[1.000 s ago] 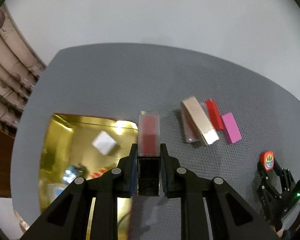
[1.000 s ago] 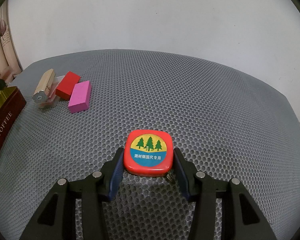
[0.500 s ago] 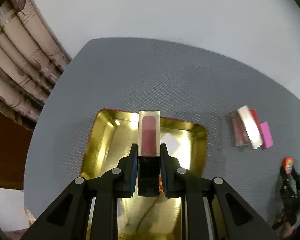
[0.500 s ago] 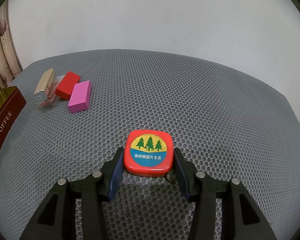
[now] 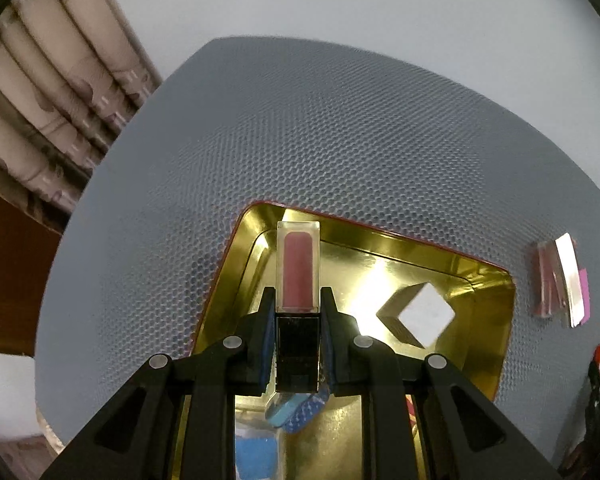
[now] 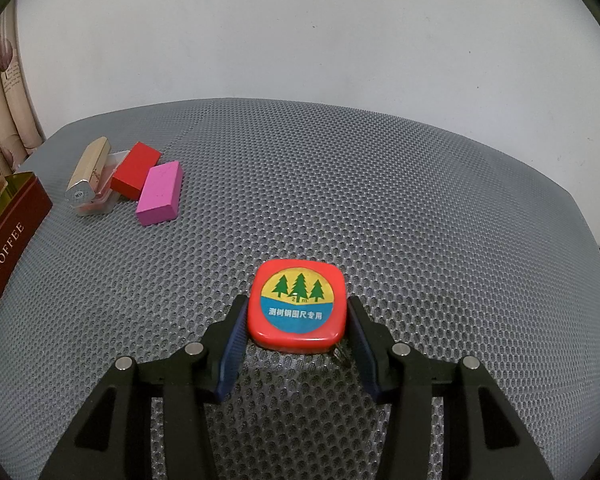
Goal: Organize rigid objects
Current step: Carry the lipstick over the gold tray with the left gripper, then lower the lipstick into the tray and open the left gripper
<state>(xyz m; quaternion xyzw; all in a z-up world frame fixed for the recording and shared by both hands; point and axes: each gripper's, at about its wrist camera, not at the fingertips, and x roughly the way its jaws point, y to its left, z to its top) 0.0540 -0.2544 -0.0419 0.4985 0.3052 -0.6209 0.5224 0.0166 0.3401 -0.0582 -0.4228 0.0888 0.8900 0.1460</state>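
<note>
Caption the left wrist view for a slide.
Left tongs hold a lip gloss tube above the open gold tin.

Lighting even and moderately bright. Strong glare on the gold tin (image 5: 480, 276) floor beyond the left fingers (image 5: 266, 320). Heavy fisheye bending and dark corners in both views. Right view sharp; blocks (image 5: 560, 280) smeared in left view.

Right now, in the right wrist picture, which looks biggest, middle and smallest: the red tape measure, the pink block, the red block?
1. red tape measure, though it sits nearest the camera, which inflates it.
2. pink block.
3. red block, partly hidden behind the pink one, so their true sizes may be alike.
</note>
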